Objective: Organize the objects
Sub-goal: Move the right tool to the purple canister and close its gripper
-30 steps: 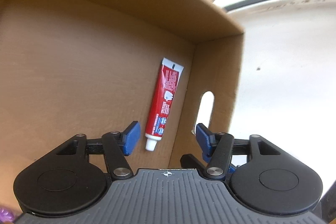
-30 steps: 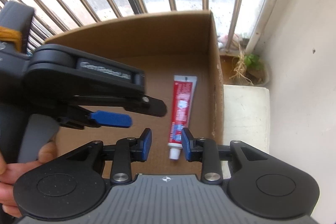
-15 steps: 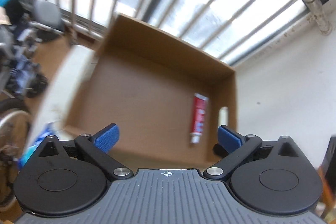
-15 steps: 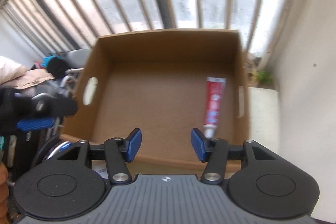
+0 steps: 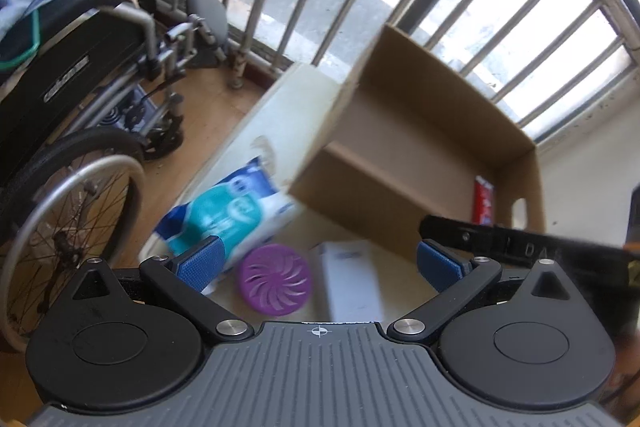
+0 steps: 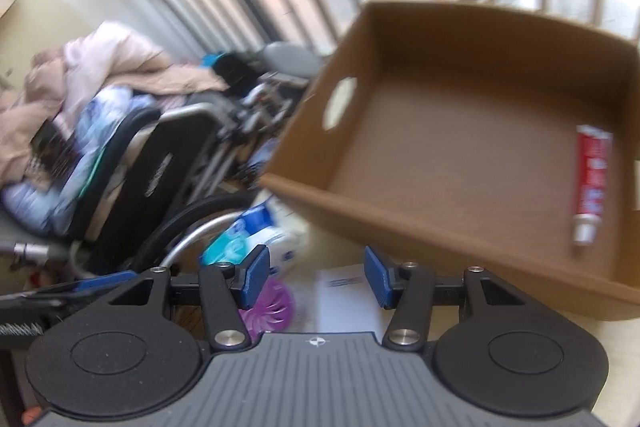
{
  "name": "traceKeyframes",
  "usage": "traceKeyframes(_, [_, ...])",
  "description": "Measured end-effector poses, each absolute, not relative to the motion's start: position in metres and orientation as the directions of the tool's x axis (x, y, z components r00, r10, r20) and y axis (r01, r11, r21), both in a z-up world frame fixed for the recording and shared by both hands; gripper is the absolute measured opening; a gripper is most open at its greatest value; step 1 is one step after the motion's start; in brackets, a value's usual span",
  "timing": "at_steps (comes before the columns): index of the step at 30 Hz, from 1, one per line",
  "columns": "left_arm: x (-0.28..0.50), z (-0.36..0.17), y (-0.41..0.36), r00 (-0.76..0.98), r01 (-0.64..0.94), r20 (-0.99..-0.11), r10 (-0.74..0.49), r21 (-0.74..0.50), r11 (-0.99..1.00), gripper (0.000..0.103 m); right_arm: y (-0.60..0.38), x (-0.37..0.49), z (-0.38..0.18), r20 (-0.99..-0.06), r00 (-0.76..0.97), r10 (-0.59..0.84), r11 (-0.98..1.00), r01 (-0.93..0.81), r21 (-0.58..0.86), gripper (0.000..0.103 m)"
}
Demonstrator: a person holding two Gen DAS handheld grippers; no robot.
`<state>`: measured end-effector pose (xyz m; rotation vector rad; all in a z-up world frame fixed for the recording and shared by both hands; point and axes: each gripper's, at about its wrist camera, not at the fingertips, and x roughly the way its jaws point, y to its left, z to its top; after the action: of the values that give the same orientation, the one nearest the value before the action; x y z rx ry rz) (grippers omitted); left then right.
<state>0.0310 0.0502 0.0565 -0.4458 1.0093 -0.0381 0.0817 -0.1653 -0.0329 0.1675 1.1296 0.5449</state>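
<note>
Purple round disc (image 5: 275,279) lies between the left gripper's (image 5: 318,262) spread jaws.

A: Was it bright?
B: Yes. Sun came through the window bars (image 5: 500,39) and glared white.
A: Was it sharp?
B: No. The right view was smeared, the box (image 6: 452,131) looked fuzzy, and the edges bent round.

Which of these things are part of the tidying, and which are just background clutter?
Job: cardboard box, toothpaste tube inside it, purple round disc, white box, tissue pack.

Lying about: wheelchair, heap of clothes.
</note>
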Motion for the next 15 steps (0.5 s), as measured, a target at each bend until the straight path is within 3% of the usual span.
traceKeyframes(3, [0.024, 0.034, 0.05, 0.553, -0.151, -0.811, -0.192, -0.324, 0.934, 0.103, -0.143, 0.079, -0.052, -0.804, 0.268, 0.531, 0.826, -0.379, 0.418, 0.055])
traceKeyframes(9, [0.018, -0.011, 0.017, 0.565, -0.009, -0.823, -0.057, -0.076, 0.997, 0.102, -0.113, 0.077, -0.088, -0.799, 0.198, 0.568, 0.779, -0.444, 0.444, 0.055])
traceKeyframes(13, [0.017, -0.026, 0.001, 0.549, 0.049, -0.834, -0.054, -0.032, 0.998, 0.098, -0.101, 0.076, -0.105, -0.798, 0.151, 0.583, 0.752, -0.474, 0.459, 0.054])
traceKeyframes(15, [0.018, -0.033, -0.001, 0.521, 0.044, -0.852, -0.055, -0.037, 0.998, 0.089, -0.097, 0.076, -0.11, -0.802, 0.138, 0.581, 0.748, -0.478, 0.46, 0.053])
